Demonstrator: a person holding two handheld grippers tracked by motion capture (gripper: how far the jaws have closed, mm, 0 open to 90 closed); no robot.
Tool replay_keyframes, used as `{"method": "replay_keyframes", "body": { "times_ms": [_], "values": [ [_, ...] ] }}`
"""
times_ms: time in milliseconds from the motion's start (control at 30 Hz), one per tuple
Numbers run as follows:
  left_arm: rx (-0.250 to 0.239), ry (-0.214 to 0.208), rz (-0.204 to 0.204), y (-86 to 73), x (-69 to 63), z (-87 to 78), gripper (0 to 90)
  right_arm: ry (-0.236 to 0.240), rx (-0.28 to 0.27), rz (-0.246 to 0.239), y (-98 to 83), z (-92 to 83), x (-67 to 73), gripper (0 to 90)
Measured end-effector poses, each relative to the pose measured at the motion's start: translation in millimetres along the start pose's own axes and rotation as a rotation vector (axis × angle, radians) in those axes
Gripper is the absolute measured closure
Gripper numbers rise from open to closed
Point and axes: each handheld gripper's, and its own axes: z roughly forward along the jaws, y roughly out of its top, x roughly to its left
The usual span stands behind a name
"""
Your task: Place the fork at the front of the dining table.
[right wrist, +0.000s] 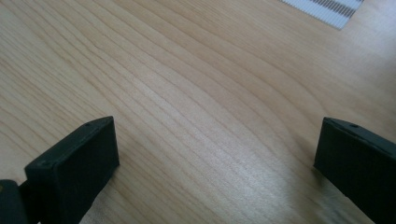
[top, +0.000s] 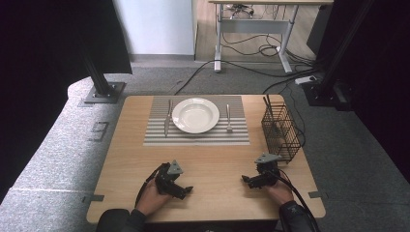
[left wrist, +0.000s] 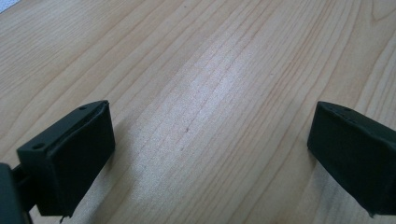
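Place setting: plate (top: 195, 115) centred on mat (top: 196, 137), knife (top: 167, 121) and fork (top: 228, 119) flanking it — left gripper (top: 180, 188) and right gripper (top: 250, 181) near the mat's front edge, jaws wide, empty.

The whole surface (top: 208, 159) is overlooked from above, facing forward and down. Bare wood is seen close-up along both grippers' jaws; that wood is shared.
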Motion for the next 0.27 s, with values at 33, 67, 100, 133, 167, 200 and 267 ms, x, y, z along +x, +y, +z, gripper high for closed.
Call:
{"method": "replay_keyframes", "body": {
  "times_ms": [33, 67, 100, 133, 167, 200, 267],
  "values": [
    [0.000, 0.000, 0.000, 0.0, 0.0, 0.0, 0.4, -0.002, 0.001, 0.003, -0.1, -0.2, -0.5, 0.0],
    [0.000, 0.000, 0.000, 0.0, 0.0, 0.0, 0.4, 0.000, 0.002, 0.002, 0.0, -0.1, -1.0, 0.0],
    [0.000, 0.000, 0.000, 0.0, 0.0, 0.0, 0.4, 0.000, 0.002, 0.000, 0.0, -0.1, -1.0, 0.0],
    [0.000, 0.000, 0.000, 0.0, -0.1, 0.1, 0.5, 0.000, 0.003, 0.000, -0.1, -0.1, -1.1, 0.0],
    [0.000, 0.000, 0.000, 0.1, 0.0, 0.1, 0.4, 0.000, 0.003, -0.001, -0.2, -0.1, -1.1, 0.0],
    [0.000, 0.000, 0.000, 0.1, -0.1, 0.1, 0.4, 0.000, 0.003, -0.001, -0.2, -0.2, -1.1, 0.0],
    [0.001, 0.000, 0.000, 0.1, 0.0, 0.1, 0.4, 0.000, 0.003, -0.001, -0.2, -0.2, -1.1, 0.0]
  ]
}}
